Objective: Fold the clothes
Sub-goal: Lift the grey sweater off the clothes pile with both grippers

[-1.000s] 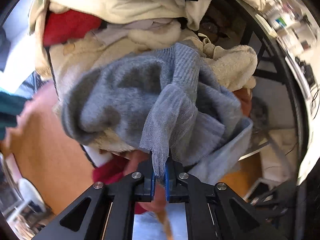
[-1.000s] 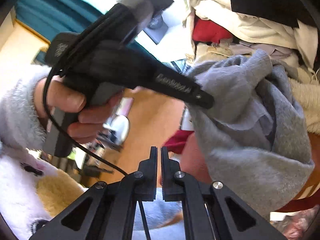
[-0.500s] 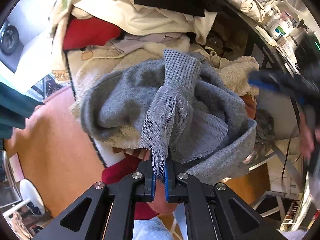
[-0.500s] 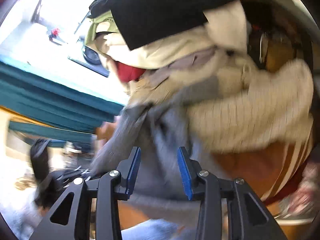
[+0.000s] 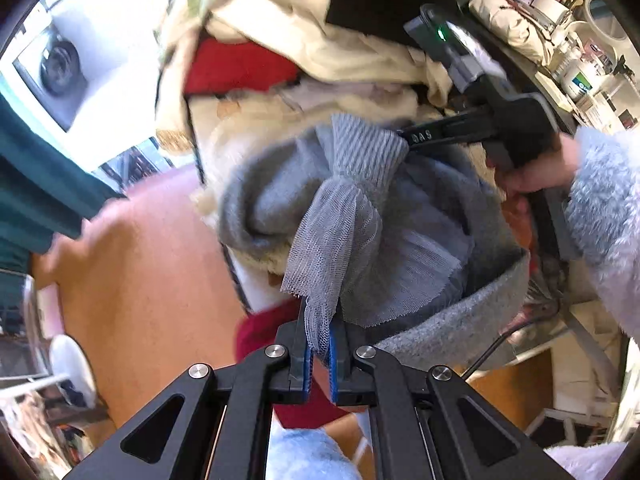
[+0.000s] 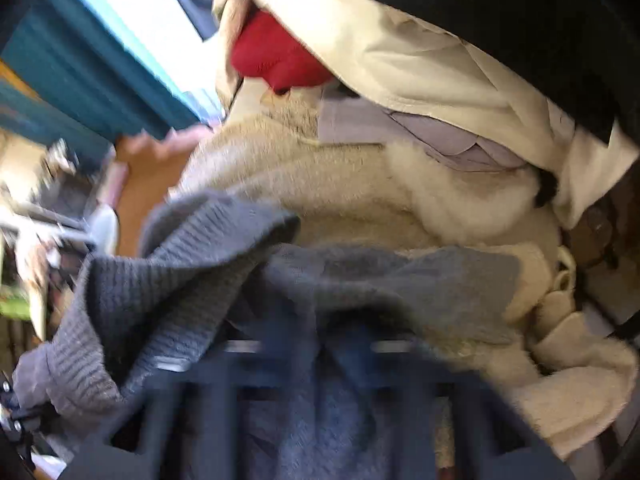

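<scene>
The left gripper (image 5: 319,344) is clamped on a strip of grey mesh (image 5: 332,248), pinched between its blue pads (image 5: 306,356); the mesh belongs to a grey knit garment (image 5: 360,200) that bunches just ahead of the fingertips and hangs over the front of a pile of clothes (image 5: 304,52). Beyond the garment, at the far side from this gripper, the right gripper (image 5: 408,138) reaches in from the right, its tip against the ribbed cuff (image 5: 366,148), held by a hand (image 5: 532,172) in a fluffy pale sleeve (image 5: 604,204). In the right wrist view the right gripper (image 6: 320,364) is heavily blurred; its jaws are closing, the grey knit fabric (image 6: 192,264) lies directly in front of and around them, and whether the pads press on the cloth cannot be told. Further ahead of it sit a cream fleece (image 6: 352,184), a red item (image 6: 276,60) and a black cloth (image 6: 500,20).
</scene>
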`<act>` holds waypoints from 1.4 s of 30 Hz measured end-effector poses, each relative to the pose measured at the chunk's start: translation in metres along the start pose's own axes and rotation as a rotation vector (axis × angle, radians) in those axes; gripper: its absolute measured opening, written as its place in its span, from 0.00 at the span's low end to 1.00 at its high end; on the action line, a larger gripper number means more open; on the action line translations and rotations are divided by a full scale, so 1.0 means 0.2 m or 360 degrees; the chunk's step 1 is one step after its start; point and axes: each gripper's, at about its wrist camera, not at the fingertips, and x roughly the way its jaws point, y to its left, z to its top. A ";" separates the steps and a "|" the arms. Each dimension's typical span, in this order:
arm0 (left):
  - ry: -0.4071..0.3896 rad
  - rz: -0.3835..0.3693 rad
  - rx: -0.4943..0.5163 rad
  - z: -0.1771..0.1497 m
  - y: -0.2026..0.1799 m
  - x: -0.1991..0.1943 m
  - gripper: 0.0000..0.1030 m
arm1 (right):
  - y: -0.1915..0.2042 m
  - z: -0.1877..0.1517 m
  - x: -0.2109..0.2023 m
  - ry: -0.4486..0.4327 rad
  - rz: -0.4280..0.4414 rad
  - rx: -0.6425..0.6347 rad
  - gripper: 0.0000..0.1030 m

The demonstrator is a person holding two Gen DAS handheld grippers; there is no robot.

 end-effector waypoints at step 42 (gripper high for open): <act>0.0123 -0.0438 0.0488 0.01 0.10 0.28 0.31 | -0.05 -0.28 -0.59 0.0039 -0.0101 -0.0612 0.48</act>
